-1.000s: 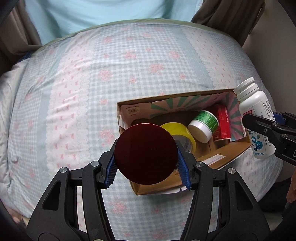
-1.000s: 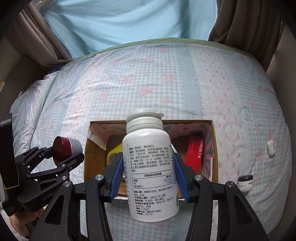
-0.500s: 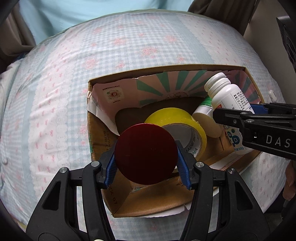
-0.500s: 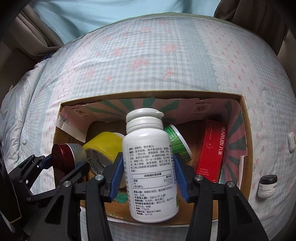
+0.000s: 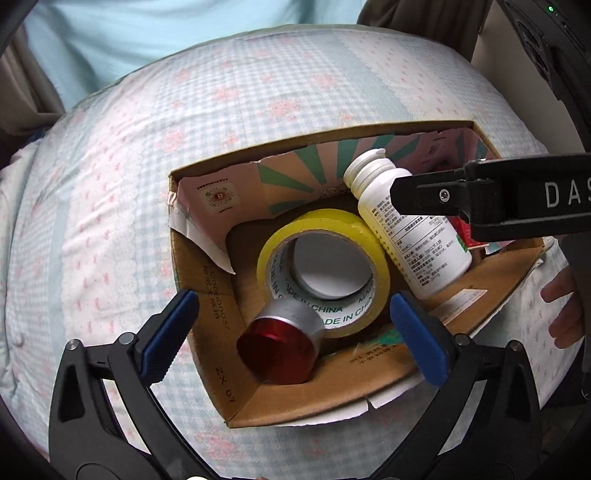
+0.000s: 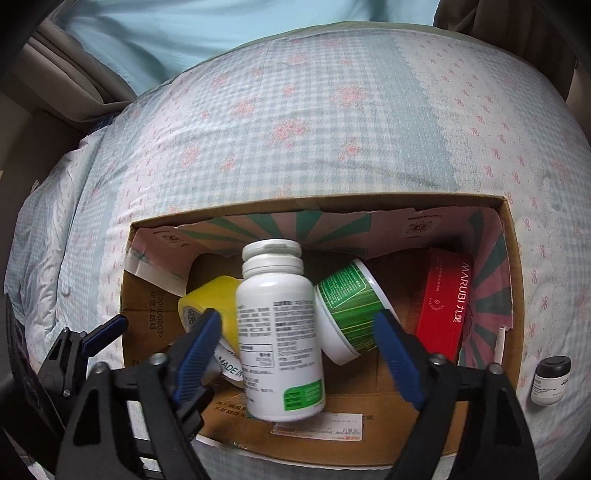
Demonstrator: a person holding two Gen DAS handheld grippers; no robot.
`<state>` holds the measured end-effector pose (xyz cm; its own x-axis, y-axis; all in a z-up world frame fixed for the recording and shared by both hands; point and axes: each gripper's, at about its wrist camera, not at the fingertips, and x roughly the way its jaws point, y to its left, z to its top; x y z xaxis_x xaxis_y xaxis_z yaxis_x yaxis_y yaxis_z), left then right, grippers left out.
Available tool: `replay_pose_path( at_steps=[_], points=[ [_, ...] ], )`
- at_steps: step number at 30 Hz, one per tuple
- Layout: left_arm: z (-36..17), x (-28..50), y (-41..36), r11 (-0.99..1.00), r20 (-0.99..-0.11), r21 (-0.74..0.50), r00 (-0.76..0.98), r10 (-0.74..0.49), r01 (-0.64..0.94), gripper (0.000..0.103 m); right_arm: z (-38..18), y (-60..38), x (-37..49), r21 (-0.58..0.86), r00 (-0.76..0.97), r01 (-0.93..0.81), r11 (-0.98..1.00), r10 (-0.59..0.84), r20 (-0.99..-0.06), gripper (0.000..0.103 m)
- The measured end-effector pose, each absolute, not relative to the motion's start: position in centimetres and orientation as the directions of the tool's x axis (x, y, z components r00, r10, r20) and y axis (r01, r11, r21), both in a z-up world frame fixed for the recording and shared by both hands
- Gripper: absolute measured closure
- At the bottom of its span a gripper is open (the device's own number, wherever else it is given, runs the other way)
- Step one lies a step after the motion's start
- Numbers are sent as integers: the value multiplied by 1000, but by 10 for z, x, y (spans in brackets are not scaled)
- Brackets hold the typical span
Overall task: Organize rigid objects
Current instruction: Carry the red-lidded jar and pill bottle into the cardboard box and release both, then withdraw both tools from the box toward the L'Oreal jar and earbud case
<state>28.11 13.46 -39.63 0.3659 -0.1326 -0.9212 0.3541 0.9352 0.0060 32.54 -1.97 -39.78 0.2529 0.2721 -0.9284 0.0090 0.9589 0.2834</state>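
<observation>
Jaws opening on both: left gripper [image 5: 291, 330] over the red-capped jar [image 5: 279, 350] (near corner of the box [image 5: 225, 369]), right gripper [image 6: 299, 358] astride the untouched white bottle [image 6: 279, 332].

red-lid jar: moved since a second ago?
Yes. The red-lid jar has left the opening left gripper and dropped into the cardboard box, now lying against the yellow tape roll.

Bed with blue-checked, pink-flowered quilt [image 6: 332, 110], pale blue wall [image 6: 221, 29] behind, brown curtains [image 6: 66, 74] at both sides
</observation>
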Motion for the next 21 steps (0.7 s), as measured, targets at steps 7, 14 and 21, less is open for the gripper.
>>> replay_pose_path(
  at_steps=[7,14,21],
  points=[
    [-397,286,137,933,-930,36,354,-99,358,0,-385,-40,324,333,256,48,942,311,-915,0],
    [-386,285,147,932,-924,54,373,-89,358,0,-375,-47,312,337,277,40,941,314,-908,0],
    [-361,282,154,939,-921,42,377,-95,340,0,-354,-45,304,315,284,15,949,298,-911,0]
  ],
)
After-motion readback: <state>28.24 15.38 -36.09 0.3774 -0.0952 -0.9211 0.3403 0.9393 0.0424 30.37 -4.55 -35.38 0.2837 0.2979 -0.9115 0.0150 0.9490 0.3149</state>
